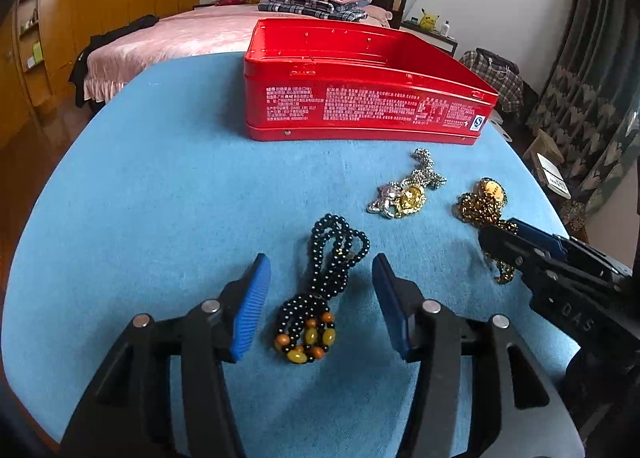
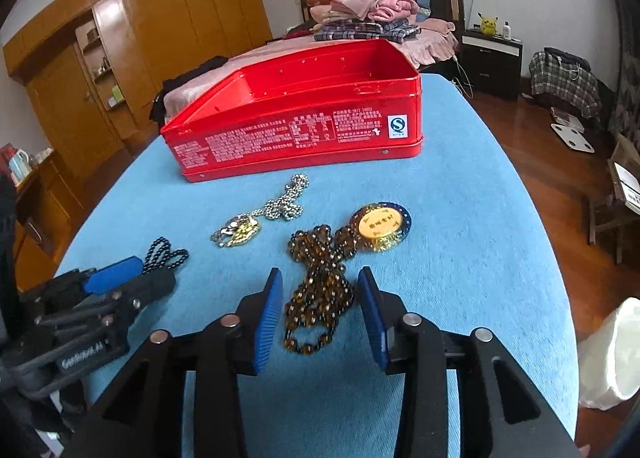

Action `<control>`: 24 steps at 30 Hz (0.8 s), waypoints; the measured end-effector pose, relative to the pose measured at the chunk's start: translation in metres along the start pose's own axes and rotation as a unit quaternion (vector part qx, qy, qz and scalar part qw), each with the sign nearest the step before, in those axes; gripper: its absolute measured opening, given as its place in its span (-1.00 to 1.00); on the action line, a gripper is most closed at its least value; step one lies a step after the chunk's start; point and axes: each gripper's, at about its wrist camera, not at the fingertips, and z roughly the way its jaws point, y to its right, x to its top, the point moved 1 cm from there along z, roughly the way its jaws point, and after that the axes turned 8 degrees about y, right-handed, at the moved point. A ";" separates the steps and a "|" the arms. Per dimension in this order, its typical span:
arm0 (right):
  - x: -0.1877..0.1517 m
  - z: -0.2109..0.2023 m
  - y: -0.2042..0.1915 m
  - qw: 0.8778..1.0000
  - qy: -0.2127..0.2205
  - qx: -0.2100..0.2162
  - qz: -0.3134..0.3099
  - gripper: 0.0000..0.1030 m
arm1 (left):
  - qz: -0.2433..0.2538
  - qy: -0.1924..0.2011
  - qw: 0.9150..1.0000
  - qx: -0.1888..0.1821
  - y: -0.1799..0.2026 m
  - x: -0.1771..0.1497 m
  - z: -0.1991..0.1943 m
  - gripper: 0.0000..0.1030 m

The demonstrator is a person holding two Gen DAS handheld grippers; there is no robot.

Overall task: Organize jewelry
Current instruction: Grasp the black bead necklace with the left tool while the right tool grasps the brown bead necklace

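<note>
A: The left gripper (image 1: 320, 298) is hovering wide open around a black bead necklace (image 1: 320, 298) with amber beads, gripping nothing. The right gripper (image 2: 320, 310) is straddling a brown bead necklace (image 2: 320, 290) with a gold medallion, jaws also apart and empty.

B: Where is everything lying?

A: On the blue tablecloth (image 1: 160, 186), near the open red tin (image 1: 360, 106); a silver chain with pendants (image 1: 408, 190) is lying between.

B: What is looking risky?

A: Loose strands could be slipping from the pads, or snagging on the tin's rim.
</note>
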 end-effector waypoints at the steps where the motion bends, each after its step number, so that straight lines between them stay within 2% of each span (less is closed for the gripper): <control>1: 0.001 0.001 -0.001 1.000 0.000 0.000 -0.001 -0.24 | 0.002 0.004 1.000 0.001 0.002 -0.001 0.000 0.05; 9: 0.001 0.009 -0.012 0.999 -0.005 -0.027 -0.046 -0.27 | 0.001 0.018 1.000 0.012 0.007 -0.008 -0.001 0.01; 11: 0.000 0.008 -0.012 0.999 -0.005 -0.028 -0.044 -0.33 | 0.006 0.025 1.000 0.018 0.009 -0.010 -0.002 -0.06; 16: -0.002 0.007 -0.015 0.999 -0.004 -0.027 -0.040 -0.47 | 0.004 0.032 0.999 0.022 0.008 -0.012 -0.003 -0.44; 19: -0.002 0.006 -0.012 0.999 -0.004 -0.022 -0.032 -0.49 | 0.003 0.037 0.999 0.026 0.006 -0.012 -0.003 -0.55; 24: -0.001 0.007 -0.010 0.999 -0.004 -0.024 -0.031 -0.48 | 0.009 0.042 0.998 0.038 0.011 -0.010 -0.002 -0.55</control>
